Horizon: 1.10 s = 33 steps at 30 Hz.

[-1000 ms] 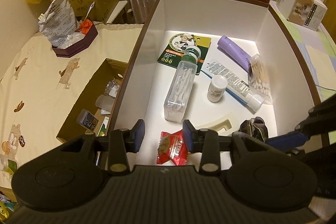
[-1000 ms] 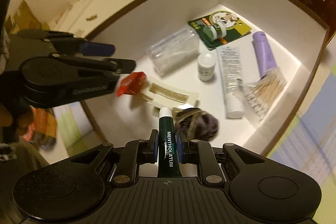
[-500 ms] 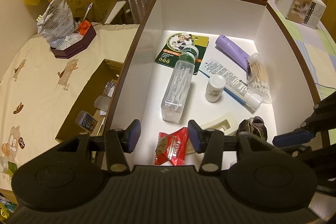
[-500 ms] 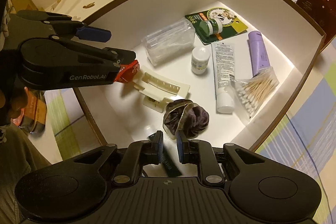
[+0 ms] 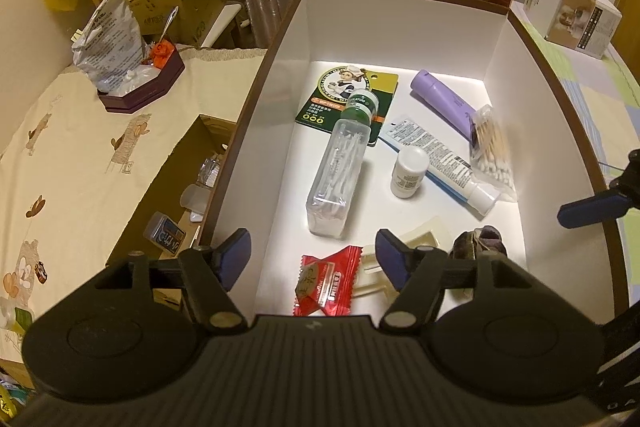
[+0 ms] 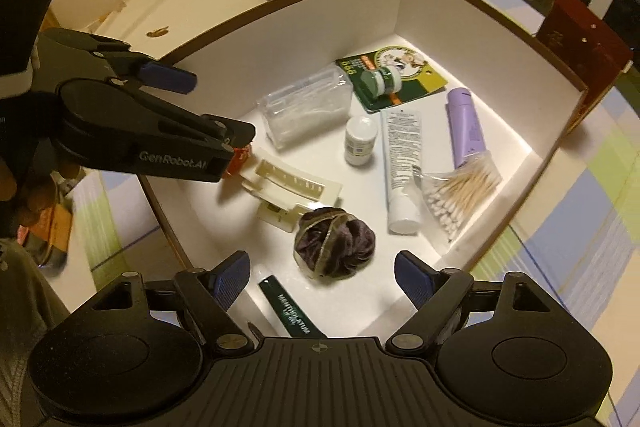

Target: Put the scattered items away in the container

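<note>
Because both loads lie released on the white floor of the container [image 5: 496,39], the left gripper [image 5: 314,253] is held spread above the red sachet [image 5: 326,281], the right gripper [image 6: 322,277] spread above the green tube [image 6: 292,315].

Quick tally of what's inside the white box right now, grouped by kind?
Tubes: 3, purple tube, white tube, green Mentholatum tube
Cotton swab packs: 2, clear box, bag
Small bottles or jars: 2, white bottle, green jar on its card
Hair items: 2, cream hair clip, dark scrunchie
Red candy: 1
Total: 10
</note>
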Available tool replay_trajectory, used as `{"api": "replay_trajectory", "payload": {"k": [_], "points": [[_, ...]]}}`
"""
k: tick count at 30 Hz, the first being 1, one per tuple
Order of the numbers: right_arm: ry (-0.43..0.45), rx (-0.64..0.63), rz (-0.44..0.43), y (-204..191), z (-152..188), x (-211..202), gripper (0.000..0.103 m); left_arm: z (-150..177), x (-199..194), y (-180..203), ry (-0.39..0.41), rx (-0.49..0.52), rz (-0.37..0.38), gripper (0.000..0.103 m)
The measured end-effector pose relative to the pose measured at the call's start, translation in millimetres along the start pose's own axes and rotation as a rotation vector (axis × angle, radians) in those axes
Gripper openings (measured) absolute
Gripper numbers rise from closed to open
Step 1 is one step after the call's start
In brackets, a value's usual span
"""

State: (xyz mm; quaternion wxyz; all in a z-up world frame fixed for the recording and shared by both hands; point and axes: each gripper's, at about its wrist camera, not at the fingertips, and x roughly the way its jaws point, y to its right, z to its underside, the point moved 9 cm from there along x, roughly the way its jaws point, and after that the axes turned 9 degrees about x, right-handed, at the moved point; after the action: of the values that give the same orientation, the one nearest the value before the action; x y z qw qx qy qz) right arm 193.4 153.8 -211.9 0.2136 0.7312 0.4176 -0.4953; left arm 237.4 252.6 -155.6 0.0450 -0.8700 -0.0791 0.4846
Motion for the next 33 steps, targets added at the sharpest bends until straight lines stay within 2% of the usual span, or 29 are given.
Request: {"api": "replay_trajectory", "payload": {"k": [2,5,6,18,21,24,33], "points": [[0.027,0.006,0.019,1,1,-3,0.086,0,-1,0,0.000,-0.004,0.003,0.069],[0.085,0.026,0.019,-1,2,-9,0.098,-1,-3,0,0.005,-0.002,0.001,0.070],[0.100,0.037,0.019,-3,2,-11,0.099,-2,-4,0,0.008,-0.001,0.001,0.071],[0.204,0.173,0.031,-3,12,-43,0.099,-12,-26,-2,0.069,-0.013,-0.031,0.079],[0.224,0.228,0.051,1,20,-52,0.099,-13,-36,0,0.090,-0.002,-0.050,0.080],[0.236,0.283,0.059,3,29,-61,0.099,-15,-49,3,0.112,-0.003,-0.064,0.086],[0.256,0.386,0.080,-1,58,-89,0.099,-7,-83,11,0.139,-0.006,-0.068,0.091]]}}
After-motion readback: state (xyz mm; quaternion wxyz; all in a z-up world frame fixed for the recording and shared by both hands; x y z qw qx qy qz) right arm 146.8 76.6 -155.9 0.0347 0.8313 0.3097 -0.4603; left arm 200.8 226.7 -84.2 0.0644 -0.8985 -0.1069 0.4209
